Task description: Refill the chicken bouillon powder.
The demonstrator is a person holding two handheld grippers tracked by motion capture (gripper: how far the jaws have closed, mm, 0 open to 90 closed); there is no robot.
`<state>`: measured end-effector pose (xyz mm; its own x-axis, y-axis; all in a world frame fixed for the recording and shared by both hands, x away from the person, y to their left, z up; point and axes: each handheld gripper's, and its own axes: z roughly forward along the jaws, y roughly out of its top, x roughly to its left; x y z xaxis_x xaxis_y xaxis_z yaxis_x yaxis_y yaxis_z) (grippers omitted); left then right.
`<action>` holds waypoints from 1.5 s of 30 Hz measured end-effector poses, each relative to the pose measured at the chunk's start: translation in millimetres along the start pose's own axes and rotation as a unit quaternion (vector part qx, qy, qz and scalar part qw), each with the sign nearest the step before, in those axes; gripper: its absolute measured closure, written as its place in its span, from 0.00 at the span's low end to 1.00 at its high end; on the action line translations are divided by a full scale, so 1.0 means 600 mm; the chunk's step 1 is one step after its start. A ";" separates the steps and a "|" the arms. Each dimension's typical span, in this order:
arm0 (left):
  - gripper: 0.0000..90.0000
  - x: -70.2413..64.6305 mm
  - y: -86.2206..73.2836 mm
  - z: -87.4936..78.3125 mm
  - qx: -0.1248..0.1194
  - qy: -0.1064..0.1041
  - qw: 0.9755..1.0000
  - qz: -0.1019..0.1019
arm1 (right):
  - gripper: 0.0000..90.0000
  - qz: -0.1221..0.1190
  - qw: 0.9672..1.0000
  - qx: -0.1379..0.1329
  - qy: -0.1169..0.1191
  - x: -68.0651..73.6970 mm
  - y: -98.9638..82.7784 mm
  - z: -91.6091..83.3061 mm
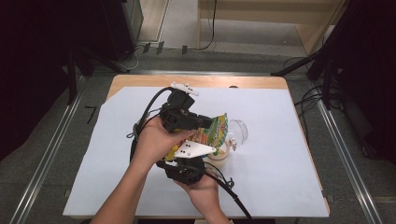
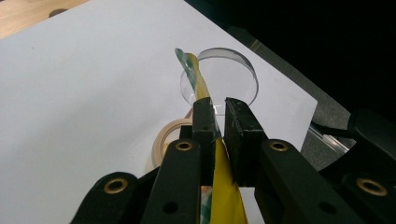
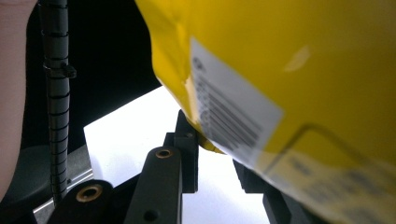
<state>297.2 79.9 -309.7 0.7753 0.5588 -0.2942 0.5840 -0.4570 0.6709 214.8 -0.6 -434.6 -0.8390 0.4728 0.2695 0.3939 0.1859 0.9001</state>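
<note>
a yellow snack packet (image 1: 212,132) is held in the air over the middle of the white sheet (image 1: 116,154) that covers the table, above a roll of tape (image 1: 218,156) and beside a clear round lid (image 1: 239,129). the left gripper (image 2: 219,116) is seen clamped on the packet's thin edge in the left gripper view, the foil pinched flat between its jaws. the right gripper (image 3: 212,149) is brought up from below; in the right gripper view the packet's lower corner, near its barcode label (image 3: 229,121), sits between the jaws, and it appears to be gripped, though the far jaw is partly hidden behind the packet.

the step in hand is judged to be the opening of the packet: it is gripped at two places so that the seal can be pulled apart or torn. the next move would call for the two grips to be drawn away from each other, with both clamps kept firm so that the slick foil does not slip out.

in the high view the packet's long axis is laid roughly level, from the hands at the sheet's centre toward the right edge, its printed top end pointing right and slightly toward the far edge.
</note>
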 end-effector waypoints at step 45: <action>0.92 0.009 0.000 -0.005 -0.008 0.008 1.000 -0.001 | 0.82 0.003 1.000 0.002 0.000 -0.001 0.006 0.006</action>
<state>300.7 85.3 -309.3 0.7703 0.5703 -0.2853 0.5814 -0.4445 0.6814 218.3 2.8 -432.9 -0.8359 0.4749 0.2752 0.4008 0.1857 0.8971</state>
